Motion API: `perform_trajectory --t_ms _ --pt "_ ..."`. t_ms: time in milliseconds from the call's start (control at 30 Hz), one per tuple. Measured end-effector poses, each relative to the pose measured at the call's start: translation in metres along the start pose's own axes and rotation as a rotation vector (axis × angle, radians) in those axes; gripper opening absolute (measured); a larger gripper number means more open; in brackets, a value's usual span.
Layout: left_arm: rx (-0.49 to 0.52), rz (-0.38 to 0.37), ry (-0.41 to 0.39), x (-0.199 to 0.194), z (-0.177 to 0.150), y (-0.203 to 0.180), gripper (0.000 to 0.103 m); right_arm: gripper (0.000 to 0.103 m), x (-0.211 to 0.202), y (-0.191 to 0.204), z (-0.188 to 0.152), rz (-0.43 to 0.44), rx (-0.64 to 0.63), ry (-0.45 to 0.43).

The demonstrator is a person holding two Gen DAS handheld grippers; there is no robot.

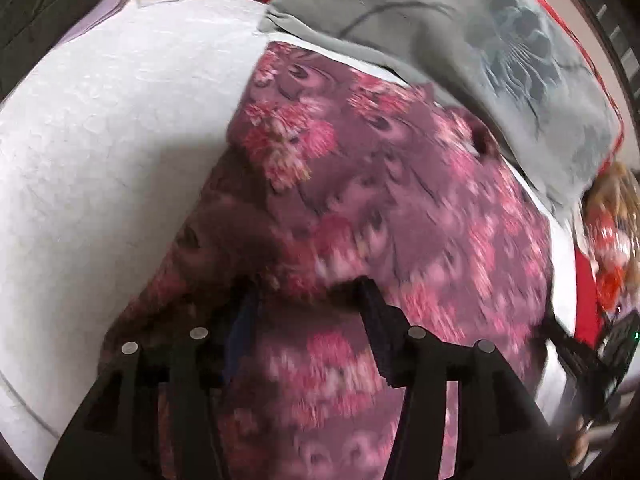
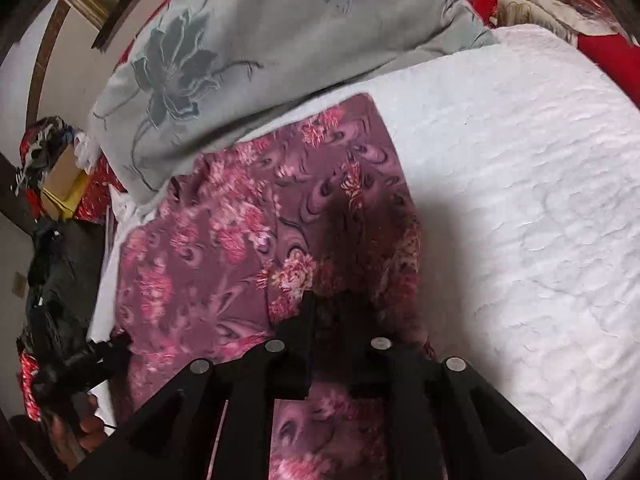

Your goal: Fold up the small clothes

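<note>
Home bedroom: white quilted bedspread (image 2: 520, 200), grey floral pillow (image 2: 224, 64) at far edge, red patterned bedding (image 2: 600, 48) beyond, wooden door frame (image 2: 44, 64) far left

Left claw (image 1: 308, 296): matte black plastic, two flat tapered fingers on paired angular linkage arms. Each arm carries a round silver pivot pin (image 1: 199, 333), four in a row. Right claw (image 2: 332, 312): same black build, same four silver pins (image 2: 275, 346). The opposite claw's black body shows at each view's edge, blurred.
</note>
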State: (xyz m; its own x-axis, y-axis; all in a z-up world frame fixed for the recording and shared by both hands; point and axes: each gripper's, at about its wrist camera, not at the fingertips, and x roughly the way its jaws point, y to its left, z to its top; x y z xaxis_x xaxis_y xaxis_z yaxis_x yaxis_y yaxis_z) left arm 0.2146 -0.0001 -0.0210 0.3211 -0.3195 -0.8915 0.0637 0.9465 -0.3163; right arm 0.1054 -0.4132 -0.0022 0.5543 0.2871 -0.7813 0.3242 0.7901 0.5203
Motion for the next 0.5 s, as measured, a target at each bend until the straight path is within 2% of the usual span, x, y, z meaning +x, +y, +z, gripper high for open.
perform_trajectory --t_ms 67,100,167,233,267,300,400,500 --pt "-0.022 -0.081 0.021 -0.01 -0.01 0.006 0.052 0.022 -0.013 0.004 -0.005 0.039 -0.034 -0.006" --pt "-0.028 -0.085 0.039 -0.009 -0.016 0.007 0.058 0.025 -0.017 0.004 -0.01 0.041 -0.054 0.001" --pt "-0.012 -0.058 0.082 0.002 -0.031 0.006 0.059 0.038 -0.013 0.004 -0.024 0.004 -0.09 0.052" --pt "0.091 0.001 0.05 0.0 -0.042 -0.005 0.059 0.037 0.002 -0.005 -0.038 -0.068 -0.117 0.15" --pt "0.142 0.049 0.073 -0.003 -0.046 -0.013 0.059 0.037 -0.004 -0.003 -0.043 -0.064 -0.141 0.111" --pt "0.152 0.053 0.093 -0.005 -0.048 -0.015 0.059 0.036 -0.01 0.0 -0.045 -0.078 -0.152 0.115" --pt "0.089 -0.037 0.181 -0.02 -0.057 0.003 0.059 0.037 -0.023 0.008 -0.055 -0.076 -0.177 0.159" --pt "0.018 -0.117 0.223 -0.043 -0.072 0.038 0.059 0.041 -0.051 0.005 -0.072 -0.08 -0.23 0.154"
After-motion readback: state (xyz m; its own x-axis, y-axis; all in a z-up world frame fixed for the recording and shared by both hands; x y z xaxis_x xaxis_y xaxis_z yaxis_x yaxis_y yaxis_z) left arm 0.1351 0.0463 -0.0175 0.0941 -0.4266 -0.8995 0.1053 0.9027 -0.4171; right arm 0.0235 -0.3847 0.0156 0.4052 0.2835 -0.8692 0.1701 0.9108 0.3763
